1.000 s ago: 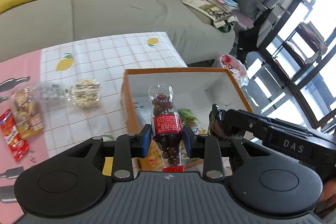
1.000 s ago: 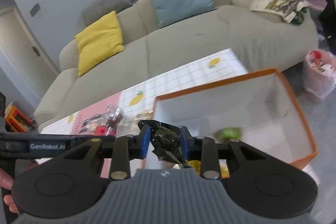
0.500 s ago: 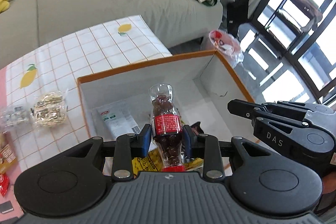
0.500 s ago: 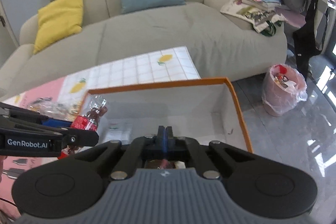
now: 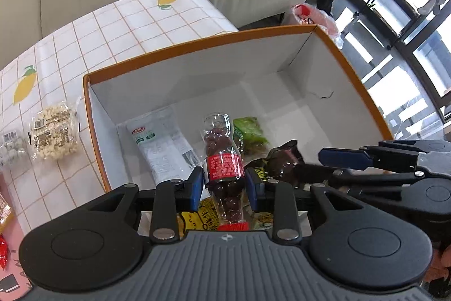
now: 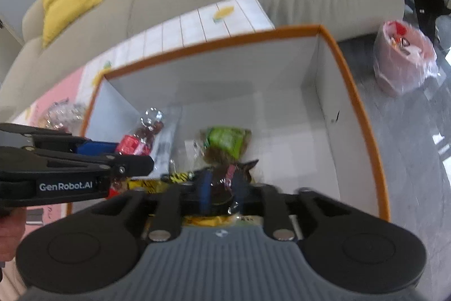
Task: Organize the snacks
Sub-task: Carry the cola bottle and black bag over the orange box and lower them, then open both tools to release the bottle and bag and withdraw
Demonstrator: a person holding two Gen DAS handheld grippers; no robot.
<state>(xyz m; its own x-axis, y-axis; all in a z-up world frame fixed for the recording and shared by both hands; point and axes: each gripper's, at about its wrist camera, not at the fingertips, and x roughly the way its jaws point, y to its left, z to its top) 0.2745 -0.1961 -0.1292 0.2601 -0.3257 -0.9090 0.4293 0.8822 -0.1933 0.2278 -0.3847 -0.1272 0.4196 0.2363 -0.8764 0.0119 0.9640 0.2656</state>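
Note:
A white box with an orange rim [image 5: 197,47] [image 6: 214,44] stands on the checked tablecloth. My left gripper [image 5: 224,182] is shut on a small clear bottle [image 5: 222,160] of dark chocolate balls with a red label, held over the box's near left part. The bottle [image 6: 141,137] also shows in the right wrist view. My right gripper [image 6: 222,188] hangs over the box's near middle, its jaws opening. A dark crinkled packet [image 6: 225,174] [image 5: 284,160] lies between its pads, loose as far as the blur shows.
In the box lie a green packet [image 5: 249,129], a white packet [image 5: 160,145] and a yellow one [image 5: 197,216]. On the cloth left of the box sit a peanut packet [image 5: 53,134] and a clear packet [image 5: 10,148]. A sofa stands behind, a pink bin bag [image 6: 403,58] on the floor.
Both grippers have come down and forward over the box, the left still holding the bottle. The right jaws, pressed together half a second ago, now stand apart around the dark packet.

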